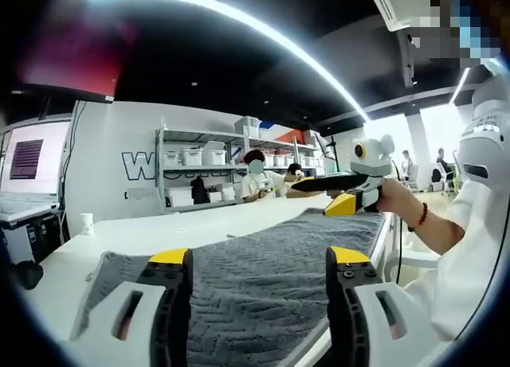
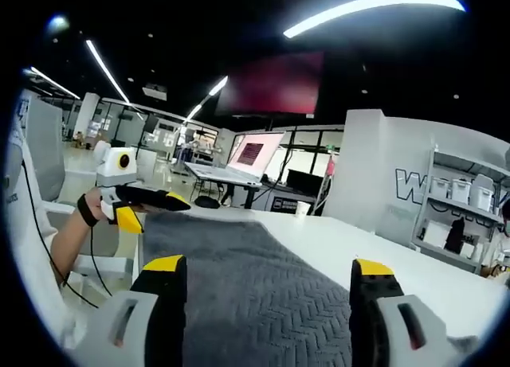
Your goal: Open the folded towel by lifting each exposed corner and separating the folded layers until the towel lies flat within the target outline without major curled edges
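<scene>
A dark grey herringbone towel [image 1: 271, 263] lies spread over the white table [image 1: 159, 232], reaching from under my left gripper [image 1: 259, 259] to the far end. The left gripper's yellow-tipped jaws stand wide apart above the near towel edge with nothing between them. At the far end a hand holds my right gripper [image 1: 323, 193] just over the towel's corner. In the right gripper view, that gripper [image 2: 268, 265] is open over the towel [image 2: 255, 287], and the left gripper [image 2: 159, 208] hovers at the opposite end.
A white cup [image 1: 86, 222] stands on the table beside the towel. Shelves with white bins [image 1: 199, 172] and seated people are behind the table. A white chair [image 2: 48, 168] stands by the table edge, and a person's sleeve [image 1: 470, 255] is close on the right.
</scene>
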